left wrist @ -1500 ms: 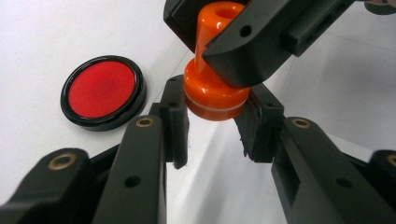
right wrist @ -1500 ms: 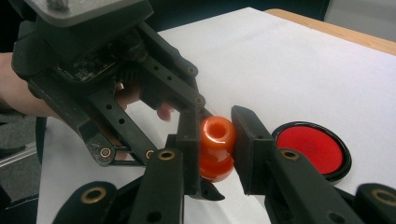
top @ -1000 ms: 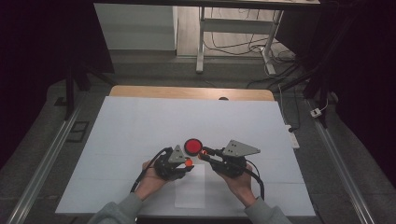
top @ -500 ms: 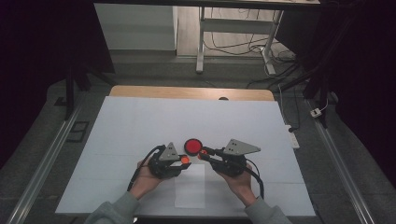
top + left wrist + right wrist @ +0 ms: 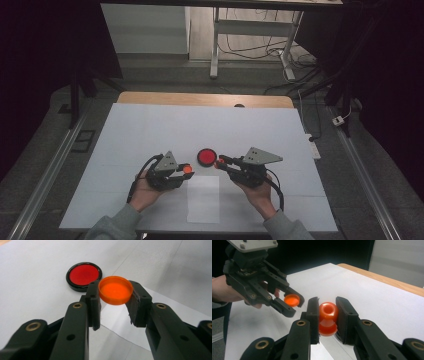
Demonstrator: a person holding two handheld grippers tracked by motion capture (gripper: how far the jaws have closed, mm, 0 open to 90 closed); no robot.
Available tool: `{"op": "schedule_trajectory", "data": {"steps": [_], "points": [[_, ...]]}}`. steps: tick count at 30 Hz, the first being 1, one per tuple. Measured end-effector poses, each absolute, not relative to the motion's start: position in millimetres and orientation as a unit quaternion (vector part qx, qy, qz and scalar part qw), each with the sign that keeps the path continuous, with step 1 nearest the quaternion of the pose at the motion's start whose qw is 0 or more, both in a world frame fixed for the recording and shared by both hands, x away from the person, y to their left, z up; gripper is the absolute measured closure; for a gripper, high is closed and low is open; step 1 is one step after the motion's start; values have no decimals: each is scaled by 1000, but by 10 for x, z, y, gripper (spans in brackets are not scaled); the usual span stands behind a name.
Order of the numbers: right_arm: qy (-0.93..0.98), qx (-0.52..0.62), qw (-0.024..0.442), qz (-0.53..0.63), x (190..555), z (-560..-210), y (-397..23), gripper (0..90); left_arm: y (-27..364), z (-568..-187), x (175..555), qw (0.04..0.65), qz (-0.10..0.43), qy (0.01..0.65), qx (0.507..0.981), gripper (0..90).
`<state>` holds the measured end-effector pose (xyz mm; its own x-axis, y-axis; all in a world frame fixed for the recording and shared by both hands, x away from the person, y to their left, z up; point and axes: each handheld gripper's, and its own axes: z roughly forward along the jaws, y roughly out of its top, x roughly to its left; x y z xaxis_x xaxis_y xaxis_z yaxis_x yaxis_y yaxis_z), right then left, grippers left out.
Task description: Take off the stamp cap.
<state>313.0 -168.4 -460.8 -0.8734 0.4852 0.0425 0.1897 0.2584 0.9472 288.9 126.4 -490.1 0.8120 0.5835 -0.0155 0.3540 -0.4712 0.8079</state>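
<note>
While gripped, orange cap (image 5: 115,290) round, shallow, translucent, bottle (image 5: 328,317) glossy orange

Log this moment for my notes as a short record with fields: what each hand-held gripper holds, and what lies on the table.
left hand-held gripper: shut on the orange cap, held flat by its rim above the table
right hand-held gripper: shut on the orange bottle, squeezed at its sides
red disc: black-rimmed, lying flat on the table between the two grippers, untouched
paper sheet: white, flat, near the table's front edge
table: white surface, wooden strip along the far edge
</note>
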Motion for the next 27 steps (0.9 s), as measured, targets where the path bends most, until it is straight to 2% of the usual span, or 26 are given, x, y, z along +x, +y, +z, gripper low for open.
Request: {"op": "schedule_trajectory", "data": {"steps": [27], "points": [[768, 229, 156, 577, 3159, -4526, -1823, 722, 1915, -4958, 2612, 437, 155, 319, 827, 647]]}}
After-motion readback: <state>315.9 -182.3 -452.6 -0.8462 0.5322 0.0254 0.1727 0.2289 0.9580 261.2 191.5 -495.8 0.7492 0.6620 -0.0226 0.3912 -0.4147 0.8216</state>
